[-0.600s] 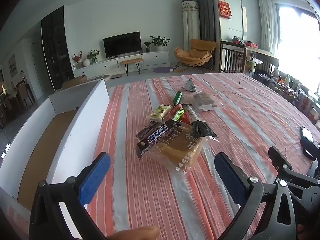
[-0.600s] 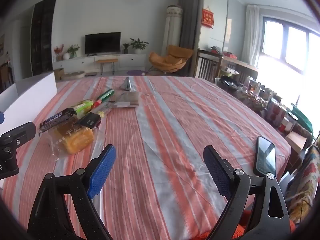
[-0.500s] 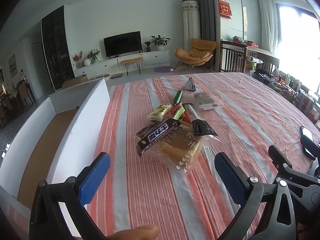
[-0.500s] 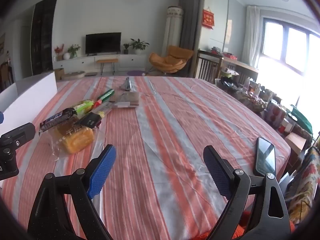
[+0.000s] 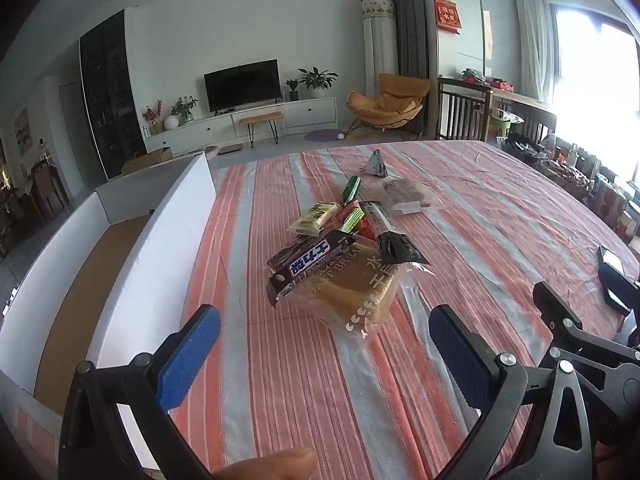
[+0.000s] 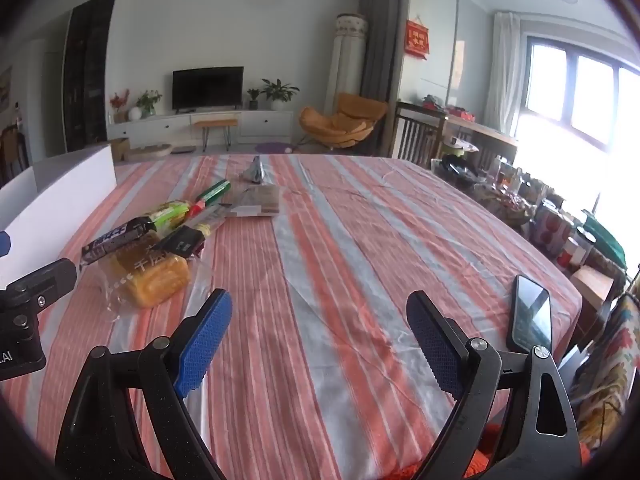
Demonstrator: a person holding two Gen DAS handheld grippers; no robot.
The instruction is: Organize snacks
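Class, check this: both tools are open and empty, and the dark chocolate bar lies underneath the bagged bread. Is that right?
One thing is wrong: the chocolate bar lies on top of the bagged bread, as the left wrist view shows. The left tool and right tool are indeed open and empty.

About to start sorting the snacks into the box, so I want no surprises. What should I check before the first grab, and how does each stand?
1. Left gripper open, holding nothing: ok.
2. Right gripper open, holding nothing: ok.
3. Bread pack ahead of left gripper: ok.
4. Chocolate bar lies on the bread; lifting bread first would tip it: not ok.
5. White box open, floor bare: ok.
6. Phone apart from snacks: ok.
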